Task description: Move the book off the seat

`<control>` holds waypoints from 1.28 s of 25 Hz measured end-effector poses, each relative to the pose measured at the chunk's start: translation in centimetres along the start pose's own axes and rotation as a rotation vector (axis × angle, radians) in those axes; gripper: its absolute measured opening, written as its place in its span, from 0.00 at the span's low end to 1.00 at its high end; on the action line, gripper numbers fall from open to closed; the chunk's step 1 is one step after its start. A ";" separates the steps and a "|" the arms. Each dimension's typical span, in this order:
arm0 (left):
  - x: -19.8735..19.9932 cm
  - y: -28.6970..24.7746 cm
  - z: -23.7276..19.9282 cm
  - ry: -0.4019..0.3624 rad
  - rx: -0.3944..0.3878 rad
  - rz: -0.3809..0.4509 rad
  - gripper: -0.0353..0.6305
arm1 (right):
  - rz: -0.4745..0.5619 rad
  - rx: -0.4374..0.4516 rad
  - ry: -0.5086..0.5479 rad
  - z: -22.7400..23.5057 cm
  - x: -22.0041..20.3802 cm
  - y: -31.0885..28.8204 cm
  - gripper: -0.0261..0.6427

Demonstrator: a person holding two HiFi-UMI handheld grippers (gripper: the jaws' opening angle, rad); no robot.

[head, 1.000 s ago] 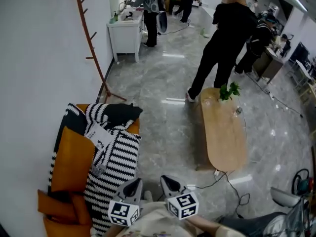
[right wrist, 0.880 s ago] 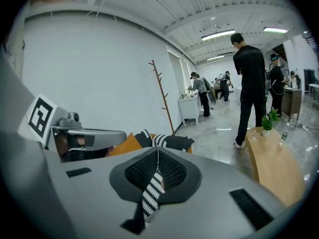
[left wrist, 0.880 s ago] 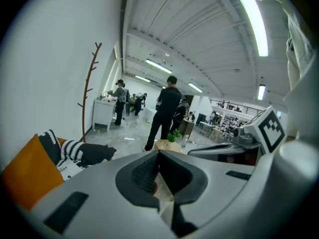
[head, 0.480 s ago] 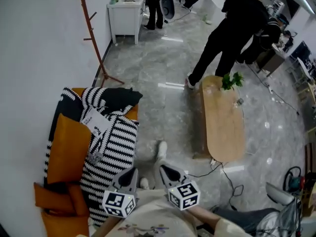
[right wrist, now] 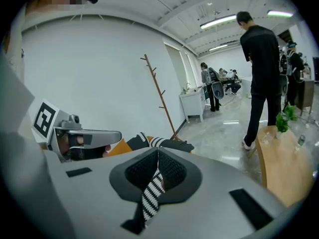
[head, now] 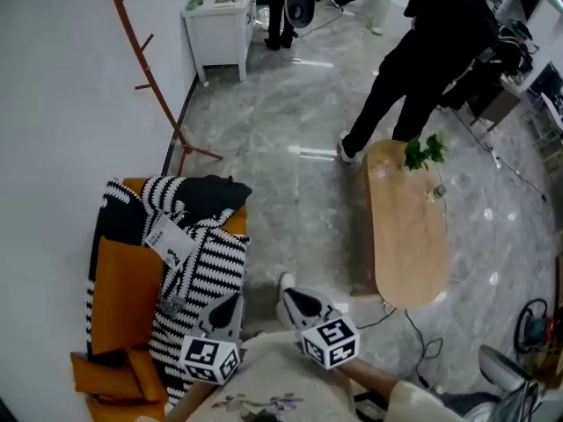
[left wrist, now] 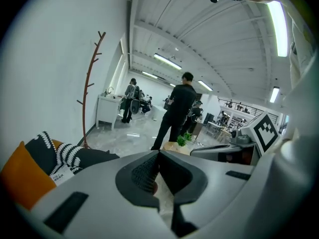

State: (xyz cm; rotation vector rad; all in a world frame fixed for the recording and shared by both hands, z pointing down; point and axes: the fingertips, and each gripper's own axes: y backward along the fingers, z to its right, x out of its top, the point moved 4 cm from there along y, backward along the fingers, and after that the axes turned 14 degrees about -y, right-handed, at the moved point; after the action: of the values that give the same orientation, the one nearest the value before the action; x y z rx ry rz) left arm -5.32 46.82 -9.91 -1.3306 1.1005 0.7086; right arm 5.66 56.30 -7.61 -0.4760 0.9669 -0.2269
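Our left gripper (head: 230, 306) and right gripper (head: 290, 299) are pressed together, empty; the book (head: 171, 241) lies untouched on the seat (head: 123, 280) at left.

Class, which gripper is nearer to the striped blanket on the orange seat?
Left. The left gripper sits by the striped blanket's right edge; the right gripper lies further right, away from it.

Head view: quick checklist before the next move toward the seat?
1. Left gripper open to grasp: not ok, jaws together, empty.
2. Right gripper open: not ok, jaws together, empty.
3. Book located: cannot tell; only a white flat item shows on the striped blanket.
4. Orange seat in view: ok, left of both grippers.
5. Person in black away from seat: ok, beside the wooden table.
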 end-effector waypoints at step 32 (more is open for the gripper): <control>6.4 -15.2 -3.4 0.077 0.139 -0.076 0.07 | -0.081 0.063 0.008 13.7 10.7 -8.2 0.05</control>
State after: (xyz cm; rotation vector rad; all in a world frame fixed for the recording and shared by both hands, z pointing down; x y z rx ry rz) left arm 10.07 39.98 -9.41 -1.2825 1.1333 0.5195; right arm 23.17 48.88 -4.97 -0.4576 0.9468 -0.3317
